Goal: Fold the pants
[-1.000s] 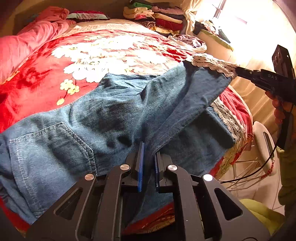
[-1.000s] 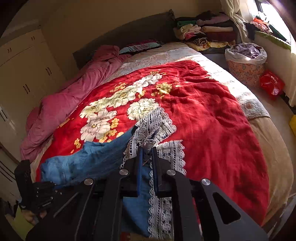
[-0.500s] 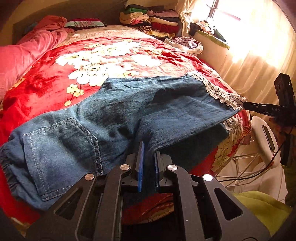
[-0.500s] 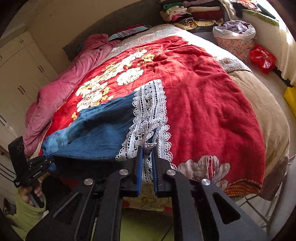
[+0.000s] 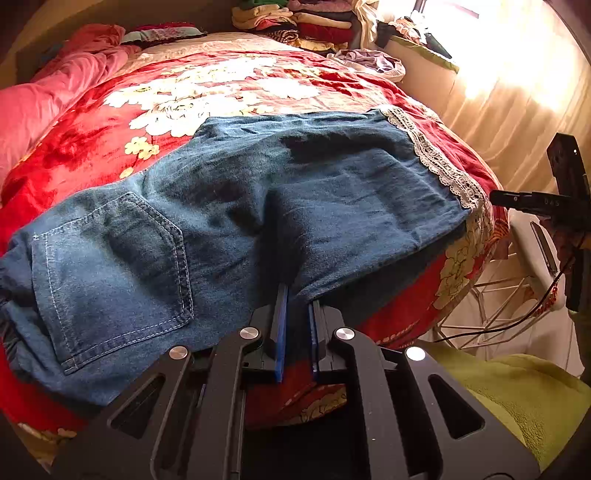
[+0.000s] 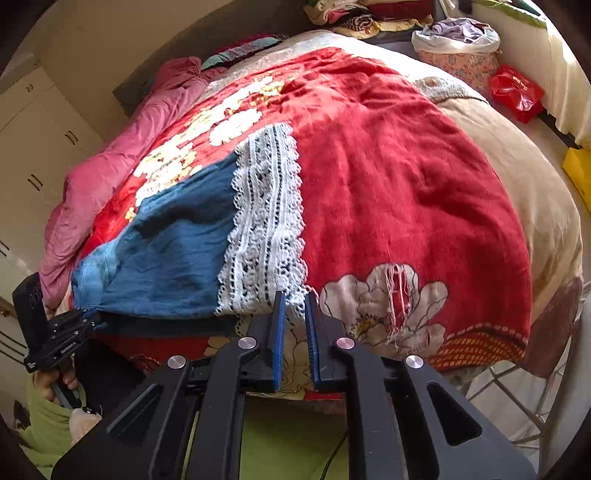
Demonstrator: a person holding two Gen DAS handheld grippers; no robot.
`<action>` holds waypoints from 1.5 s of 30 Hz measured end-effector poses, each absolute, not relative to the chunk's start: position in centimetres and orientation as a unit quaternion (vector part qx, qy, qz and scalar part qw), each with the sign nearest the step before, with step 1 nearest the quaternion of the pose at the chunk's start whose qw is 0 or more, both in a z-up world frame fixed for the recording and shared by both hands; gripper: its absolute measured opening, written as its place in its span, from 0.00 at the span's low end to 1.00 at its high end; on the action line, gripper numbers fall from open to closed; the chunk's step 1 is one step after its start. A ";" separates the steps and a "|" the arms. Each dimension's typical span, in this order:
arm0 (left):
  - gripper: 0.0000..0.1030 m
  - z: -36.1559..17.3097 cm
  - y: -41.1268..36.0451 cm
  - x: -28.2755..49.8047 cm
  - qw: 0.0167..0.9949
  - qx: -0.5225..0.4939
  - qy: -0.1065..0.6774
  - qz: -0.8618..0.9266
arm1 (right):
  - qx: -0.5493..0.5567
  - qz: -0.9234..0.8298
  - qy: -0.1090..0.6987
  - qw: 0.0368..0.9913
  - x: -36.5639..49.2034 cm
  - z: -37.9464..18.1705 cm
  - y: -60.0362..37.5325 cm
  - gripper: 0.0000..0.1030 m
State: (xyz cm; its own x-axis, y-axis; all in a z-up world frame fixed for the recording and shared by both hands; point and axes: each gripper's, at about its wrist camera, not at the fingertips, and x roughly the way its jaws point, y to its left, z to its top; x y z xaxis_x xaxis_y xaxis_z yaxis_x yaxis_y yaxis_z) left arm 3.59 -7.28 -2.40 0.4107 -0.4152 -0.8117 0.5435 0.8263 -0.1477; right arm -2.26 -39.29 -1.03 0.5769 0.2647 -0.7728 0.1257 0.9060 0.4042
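Note:
Blue jeans [image 5: 295,192] lie folded leg over leg across the red floral blanket, back pocket [image 5: 118,266] up, near the bed's front edge. Their white lace hem [image 6: 266,221] lies flat on the blanket. My left gripper [image 5: 296,295] is shut on the jeans' near edge around the crotch; the right wrist view shows it at the far left [image 6: 94,319]. My right gripper [image 6: 293,299] sits at the hem's near corner. Its jaws are opening, with the lace corner loose between the tips. From the left wrist view it shows at the right [image 5: 495,197], just off the hem.
A pink quilt [image 5: 44,103] lies along the bed's left side, with folded clothes [image 5: 303,22] stacked at the head. A laundry basket [image 6: 458,48] and a red bag [image 6: 515,92] stand beside the bed. A wire rack [image 5: 491,306] and green cloth [image 5: 509,391] are below the front edge.
Both grippers have come down and toward the bed's front edge. The upper leg, held up in the air a second ago, now lies flat on the lower one with its lace hem spread out.

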 end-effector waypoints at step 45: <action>0.53 0.1 -7.2 18.0 0.838 0.022 0.485 -0.249 | 0.176 0.120 0.456 0.864 17.0 -3.8 -42.0 0.39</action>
State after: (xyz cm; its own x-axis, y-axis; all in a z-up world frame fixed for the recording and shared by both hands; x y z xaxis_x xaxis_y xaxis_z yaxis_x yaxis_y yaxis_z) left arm 17.95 -7.24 0.13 0.4065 -0.3950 -0.8238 0.4385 0.8754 -0.2033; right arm 16.96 -42.05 -3.84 0.5550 0.3674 -0.7463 -0.0456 0.9093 0.4137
